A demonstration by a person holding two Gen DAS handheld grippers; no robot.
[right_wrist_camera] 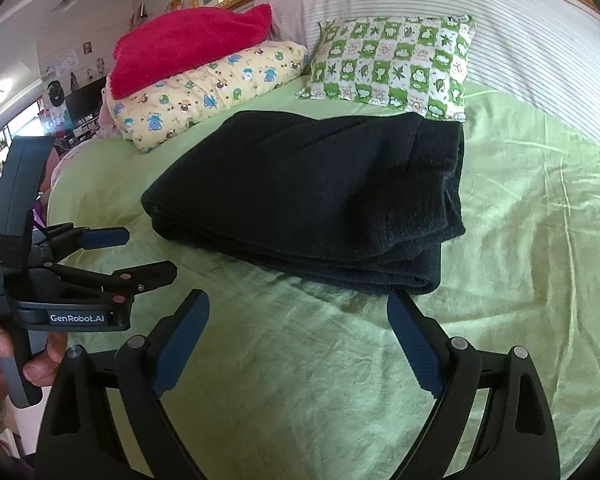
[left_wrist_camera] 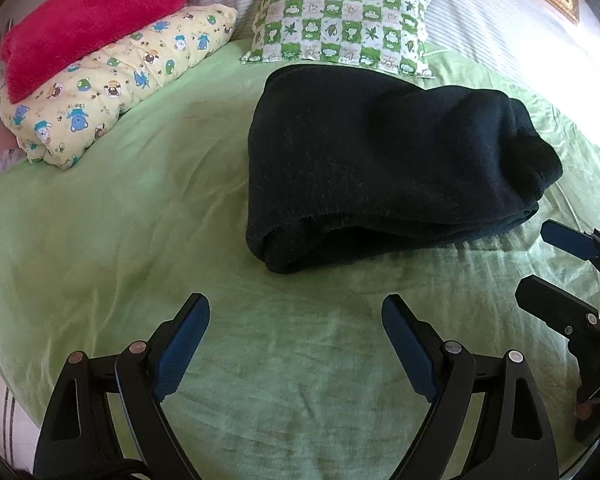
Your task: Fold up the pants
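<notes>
Lying folded, fuzzy dark pants (left_wrist_camera: 380,160), wrinkled green sheet (left_wrist_camera: 140,220), both grippers spread.

Green-sheeted bed (left_wrist_camera: 140,220), laundry on top.
Folded dark pants (left_wrist_camera: 380,160) lie mid-bed; a green-checked pillow (left_wrist_camera: 340,20) just behind, a yellow cartoon-print pillow (left_wrist_camera: 112,80) at the left.

Folded pants (right_wrist_camera: 312,196) lie mid-bed (right_wrist_camera: 520,240), below the pillow (right_wrist_camera: 392,64). Right gripper (right_wrist_camera: 298,336) spread wide, empty; left gripper (right_wrist_camera: 140,254) also spread.
</notes>
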